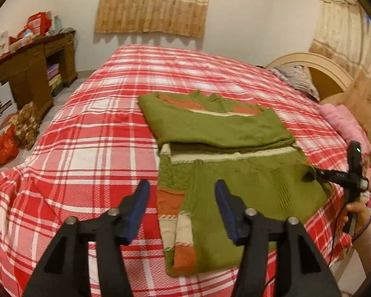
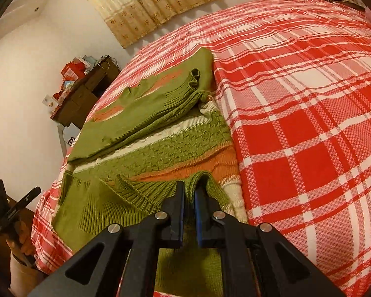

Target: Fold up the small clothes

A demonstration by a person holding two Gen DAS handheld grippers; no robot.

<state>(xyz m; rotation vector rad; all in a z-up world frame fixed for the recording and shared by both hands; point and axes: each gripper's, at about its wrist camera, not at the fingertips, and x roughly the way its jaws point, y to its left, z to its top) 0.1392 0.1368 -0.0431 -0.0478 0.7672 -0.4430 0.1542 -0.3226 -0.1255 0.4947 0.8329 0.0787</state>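
Our right gripper [image 2: 189, 195] has its jaws pinching the ribbed edge of the green sweater [image 1: 247, 185] on the plaid bed [image 1: 99, 136]; our left gripper [image 1: 183, 193] hangs spread above it. Lifting one-handed, we risk the loose knit sagging and undoing the fold

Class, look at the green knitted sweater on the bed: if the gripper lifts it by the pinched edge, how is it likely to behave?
The green sweater will probably droop: its folded layers already sag and ripple over the checked bedspread. The ribbed knit bunched in the right gripper suggests it stretches rather than slips. The left gripper hovers open, so one-sided lifting may undo the fold.
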